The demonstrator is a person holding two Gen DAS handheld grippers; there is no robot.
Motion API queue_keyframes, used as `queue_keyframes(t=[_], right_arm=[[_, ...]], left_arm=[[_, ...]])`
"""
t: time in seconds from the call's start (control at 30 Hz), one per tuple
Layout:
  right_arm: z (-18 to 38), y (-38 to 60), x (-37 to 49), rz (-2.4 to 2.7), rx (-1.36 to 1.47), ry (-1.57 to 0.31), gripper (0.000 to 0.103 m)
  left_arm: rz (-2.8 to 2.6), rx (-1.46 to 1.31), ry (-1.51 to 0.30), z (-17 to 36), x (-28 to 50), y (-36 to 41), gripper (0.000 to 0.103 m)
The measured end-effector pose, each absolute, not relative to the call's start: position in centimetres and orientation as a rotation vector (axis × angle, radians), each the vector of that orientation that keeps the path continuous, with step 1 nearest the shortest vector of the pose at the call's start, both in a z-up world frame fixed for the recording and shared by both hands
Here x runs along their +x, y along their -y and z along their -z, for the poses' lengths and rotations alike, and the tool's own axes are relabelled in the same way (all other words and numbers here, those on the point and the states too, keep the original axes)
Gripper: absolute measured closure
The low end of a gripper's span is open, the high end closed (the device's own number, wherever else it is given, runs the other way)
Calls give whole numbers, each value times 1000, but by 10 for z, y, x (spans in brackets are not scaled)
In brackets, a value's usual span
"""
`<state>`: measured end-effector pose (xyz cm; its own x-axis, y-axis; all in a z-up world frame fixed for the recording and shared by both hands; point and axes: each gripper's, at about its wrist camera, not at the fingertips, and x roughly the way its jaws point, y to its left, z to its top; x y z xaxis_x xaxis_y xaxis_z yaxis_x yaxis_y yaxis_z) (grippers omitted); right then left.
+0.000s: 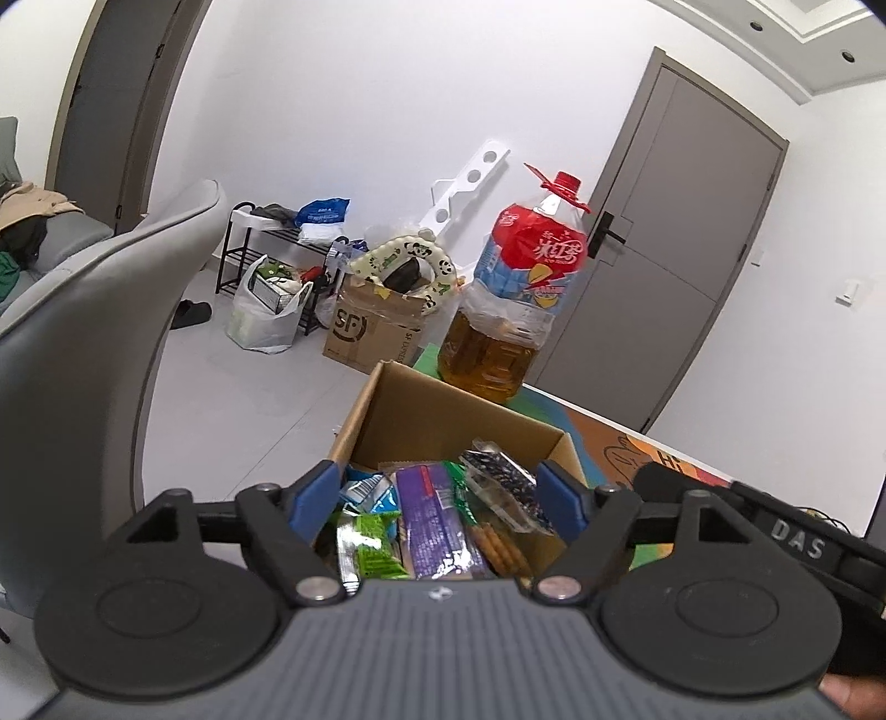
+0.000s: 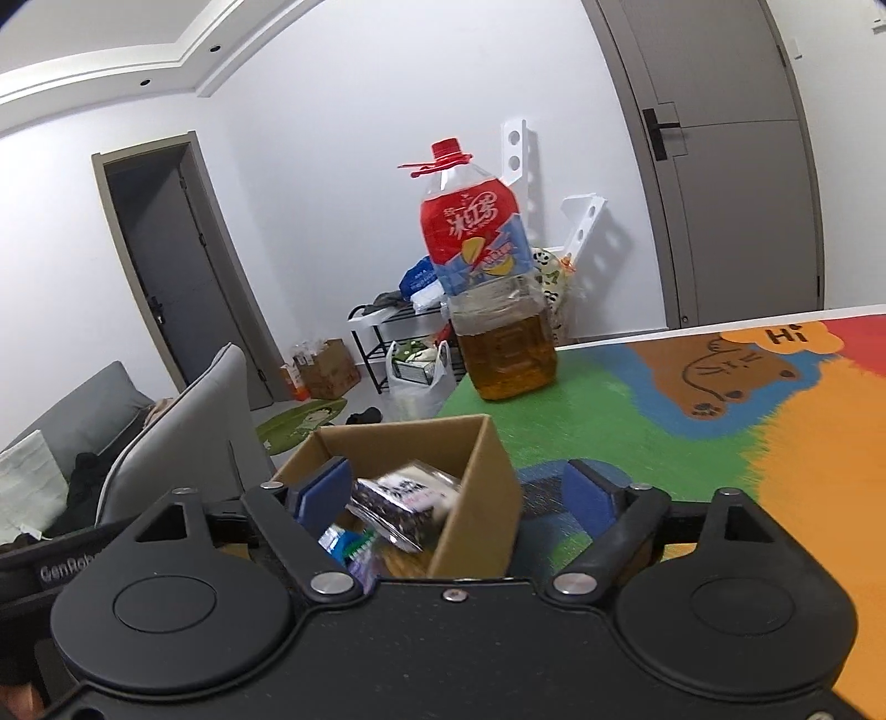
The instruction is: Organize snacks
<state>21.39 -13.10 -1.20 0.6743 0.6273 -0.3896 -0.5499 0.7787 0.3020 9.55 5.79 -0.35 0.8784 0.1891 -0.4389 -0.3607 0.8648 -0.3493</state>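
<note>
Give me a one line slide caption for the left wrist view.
Open left gripper poised over a cardboard box of snack packets, big oil bottle behind.

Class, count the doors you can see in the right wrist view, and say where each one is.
2. A dark door stands in the left wall behind the sofa; a grey door is on the right, beyond the table. Others may be out of view.

Illumination is bright, even and diffuse in both views; recessed ceiling spots are visible above the grey door. Shadows are soft and faint. Mild glare sits on the oil bottle. Strong fisheye bending curves door frames and walls toward the edges, with dark vignetting in the corners. The cardboard box below the bottle shows motion blur in the right wrist view; the left wrist view is sharp.
</note>
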Motion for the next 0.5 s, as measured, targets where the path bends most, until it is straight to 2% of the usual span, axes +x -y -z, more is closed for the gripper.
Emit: queue_keyframes(t=[0.33, 0.5], right_arm=[[5, 161, 199, -648, 165, -497, 4], [0, 174, 190, -647, 157, -490, 0]], left_arm=[[-282, -376, -400, -7, 83, -43, 10], [-277, -358, -418, -11, 77, -39, 6]])
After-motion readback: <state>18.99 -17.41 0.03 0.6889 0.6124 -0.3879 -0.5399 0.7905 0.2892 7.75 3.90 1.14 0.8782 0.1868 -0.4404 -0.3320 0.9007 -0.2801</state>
